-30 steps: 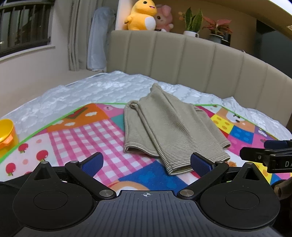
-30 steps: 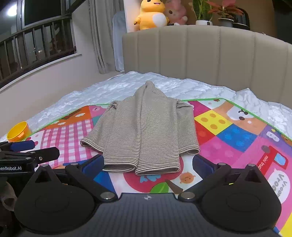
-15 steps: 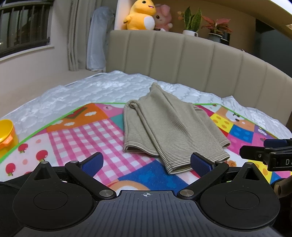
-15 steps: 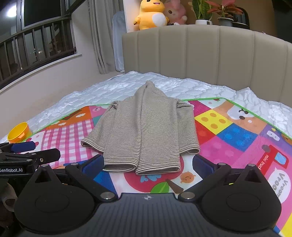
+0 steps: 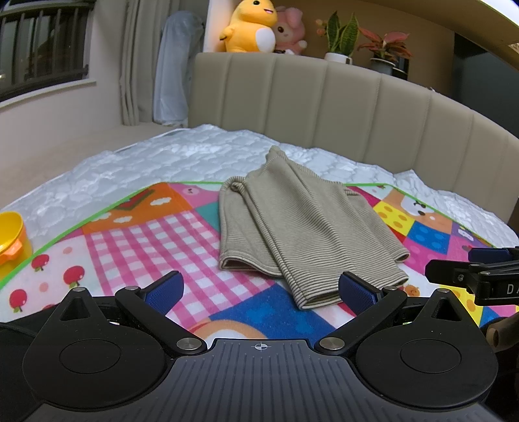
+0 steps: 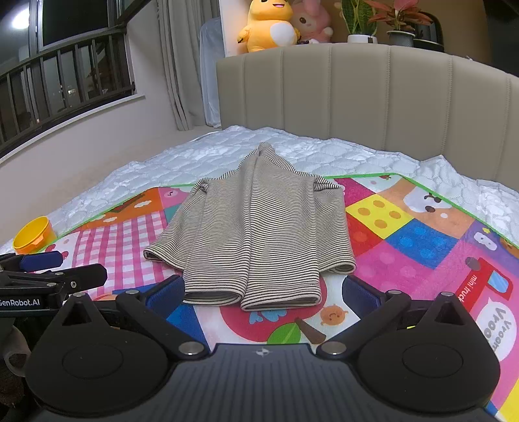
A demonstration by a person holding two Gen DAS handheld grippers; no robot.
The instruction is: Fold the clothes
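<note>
While both tools gape (empty), striped sweater [image 6: 259,233] lies partly folded

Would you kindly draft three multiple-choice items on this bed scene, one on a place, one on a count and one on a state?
1. Where does the striped garment lie?
A. on the colourful play mat
B. on the headboard
C. inside the yellow cup

2. How many plush toys sit on the ledge behind the headboard?
A. one
B. two
C. four

3. How do the left gripper and right gripper stand?
A. both shut on the garment
B. one open, one shut
C. both open, holding nothing

Key:
1 A, the garment rests mostly on the mat, its far tip on the white quilt.
2 B, a yellow plush and a pink plush sit side by side.
3 C, each pair of blue pads is spread wide with only mat and cloth beyond.
</note>
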